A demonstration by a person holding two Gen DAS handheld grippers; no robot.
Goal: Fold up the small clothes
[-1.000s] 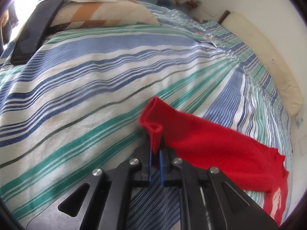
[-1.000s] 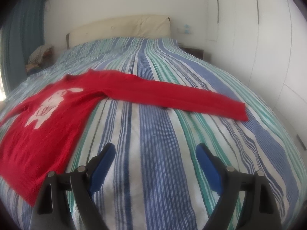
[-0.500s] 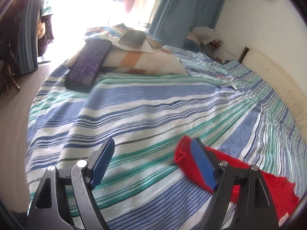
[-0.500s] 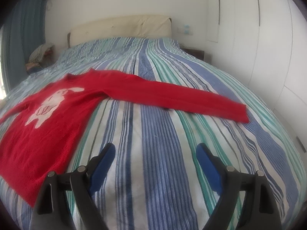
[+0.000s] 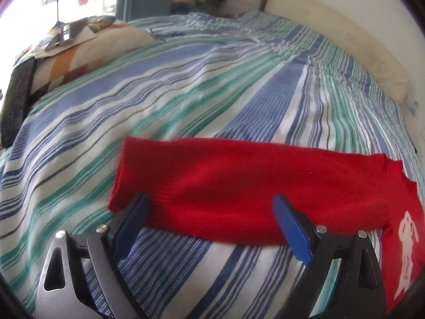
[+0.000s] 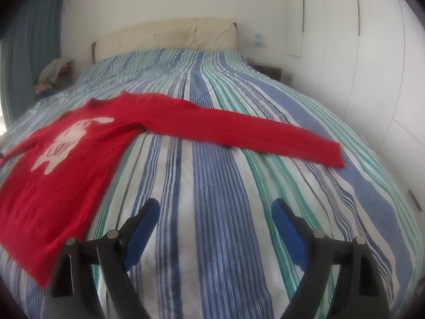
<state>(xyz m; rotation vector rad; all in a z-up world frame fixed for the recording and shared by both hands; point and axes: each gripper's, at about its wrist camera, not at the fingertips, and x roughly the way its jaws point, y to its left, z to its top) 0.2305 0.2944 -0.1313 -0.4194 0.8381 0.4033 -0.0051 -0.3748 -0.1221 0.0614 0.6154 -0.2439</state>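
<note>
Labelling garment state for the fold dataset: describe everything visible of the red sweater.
The red knit long-sleeved sweater lies flat, front up, on the blue, green and white striped bedsheet, unfolded. A white rabbit figure marks its chest. Both sleeves are spread out sideways: one sleeve reaches toward the wardrobe side, the other sleeve lies ahead of the left tool, whose jaws are opening with nothing gripped. Nothing touches it but the sheet.

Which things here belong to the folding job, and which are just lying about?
For the job:
- red sweater, spread flat
- its left sleeve, under the left claw, now opening, nothing gripped
- its right sleeve
- striped bed cover

Lying about:
- patchwork pillow
- dark flat object
- clothes pile beside the headboard
</note>
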